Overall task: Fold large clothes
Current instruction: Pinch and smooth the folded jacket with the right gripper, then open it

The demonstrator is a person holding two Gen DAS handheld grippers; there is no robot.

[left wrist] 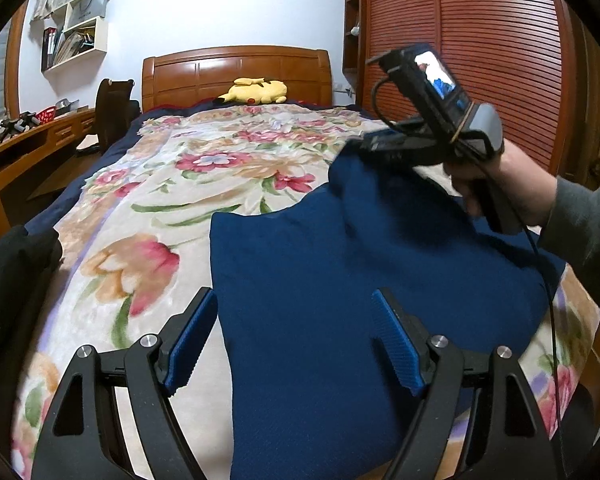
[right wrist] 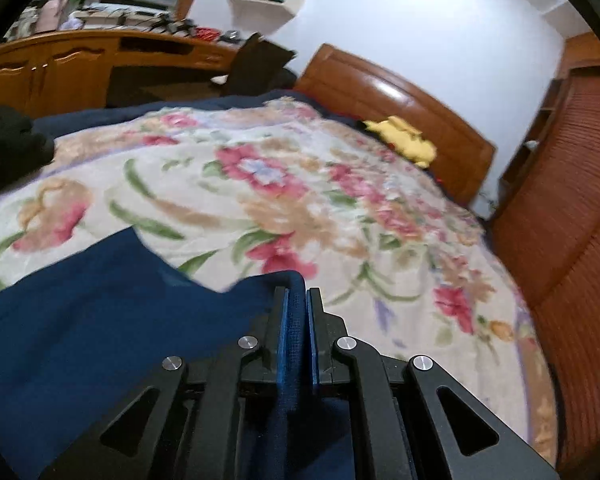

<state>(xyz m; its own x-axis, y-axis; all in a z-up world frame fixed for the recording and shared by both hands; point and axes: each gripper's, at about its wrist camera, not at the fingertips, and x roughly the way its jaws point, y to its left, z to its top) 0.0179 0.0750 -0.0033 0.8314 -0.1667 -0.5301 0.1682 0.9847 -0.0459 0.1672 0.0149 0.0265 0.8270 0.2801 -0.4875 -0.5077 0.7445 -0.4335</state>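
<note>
Right tongs pinching the blue garment, left tongs just hanging wide.

Big dark-blue garment [left wrist: 340, 280] spread flat on the floral blanket [left wrist: 148, 208] at the near end of the bed. Right tongs [right wrist: 299, 300] nearly closed, clamped on a raised fold at the garment's far right corner, cloth bunched between the blue pads [right wrist: 284, 320]. Left tongs [left wrist: 296, 344] spread wide over the garment's near left edge, gripping nothing. Yellow plush [left wrist: 256, 91] up by the headboard [left wrist: 236, 68].

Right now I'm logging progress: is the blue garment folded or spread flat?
Neither fully: the blue garment lies mostly spread on the floral blanket, one edge pinched and lifted by the right claw.
</note>
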